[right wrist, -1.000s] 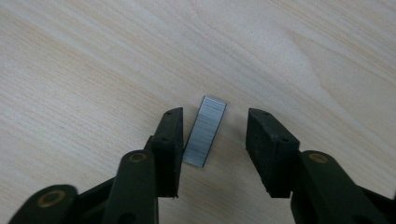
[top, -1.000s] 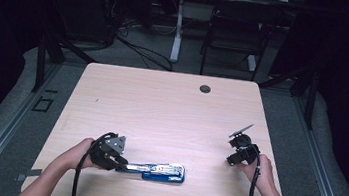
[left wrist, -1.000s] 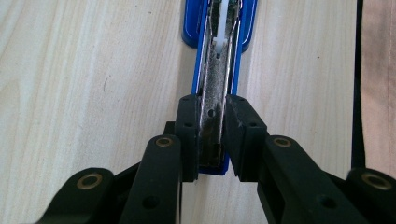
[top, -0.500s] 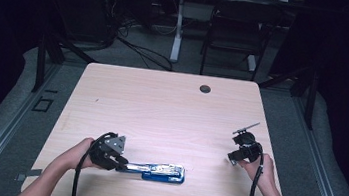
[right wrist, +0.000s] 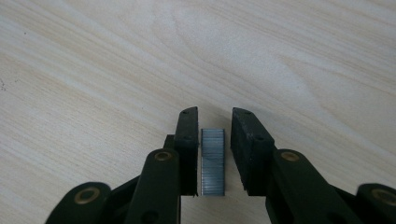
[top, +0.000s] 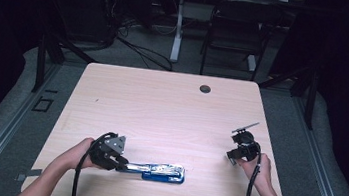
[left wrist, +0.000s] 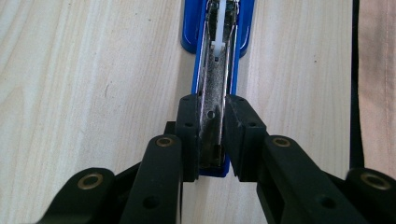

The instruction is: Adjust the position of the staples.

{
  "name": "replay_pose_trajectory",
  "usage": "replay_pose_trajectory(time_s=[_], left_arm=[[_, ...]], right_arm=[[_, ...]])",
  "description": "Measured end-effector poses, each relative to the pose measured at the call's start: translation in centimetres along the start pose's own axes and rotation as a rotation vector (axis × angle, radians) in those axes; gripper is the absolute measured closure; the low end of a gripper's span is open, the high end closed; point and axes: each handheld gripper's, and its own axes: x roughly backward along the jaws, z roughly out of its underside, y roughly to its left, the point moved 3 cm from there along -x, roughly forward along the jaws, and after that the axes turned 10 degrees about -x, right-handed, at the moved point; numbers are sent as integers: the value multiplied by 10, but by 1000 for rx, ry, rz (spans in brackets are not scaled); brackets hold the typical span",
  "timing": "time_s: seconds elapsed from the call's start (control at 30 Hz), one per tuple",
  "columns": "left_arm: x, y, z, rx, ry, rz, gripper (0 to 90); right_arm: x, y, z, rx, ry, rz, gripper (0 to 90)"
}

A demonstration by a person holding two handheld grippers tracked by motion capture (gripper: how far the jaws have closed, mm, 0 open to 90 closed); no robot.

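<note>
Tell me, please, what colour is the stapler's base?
Blue, clearest in the left gripper view, on the open metal stapler.

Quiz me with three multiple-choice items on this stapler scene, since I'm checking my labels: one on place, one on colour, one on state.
1. Where does the stapler lie on the table?
A. far edge
B. near edge
C. right corner

2. What colour is the stapler's base?
A. red
B. blue
C. green

3. How does the strip of staples sit with the right gripper?
A. between its fingers, a gap visible
B. lifted high
C. beside the stapler

Answers: 1 B, it lies near the person's forearms; 2 B, a blue base shows; 3 A, it lies flat on wood between them.
</note>
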Motion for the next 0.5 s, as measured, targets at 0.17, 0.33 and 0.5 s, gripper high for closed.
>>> replay_pose_trajectory(time_s=[0.17, 0.33, 0.5], left_arm=[[0, 0, 0, 0, 1, 0, 765], [1, 0, 0, -5, 2, 17, 765], [1, 0, 0, -5, 2, 17, 766]], right_arm=[[-3, 1, 0, 8, 2, 12, 753], [-4, 1, 1, 16, 11, 16, 777], [-4, 2, 1, 29, 13, 20, 781]])
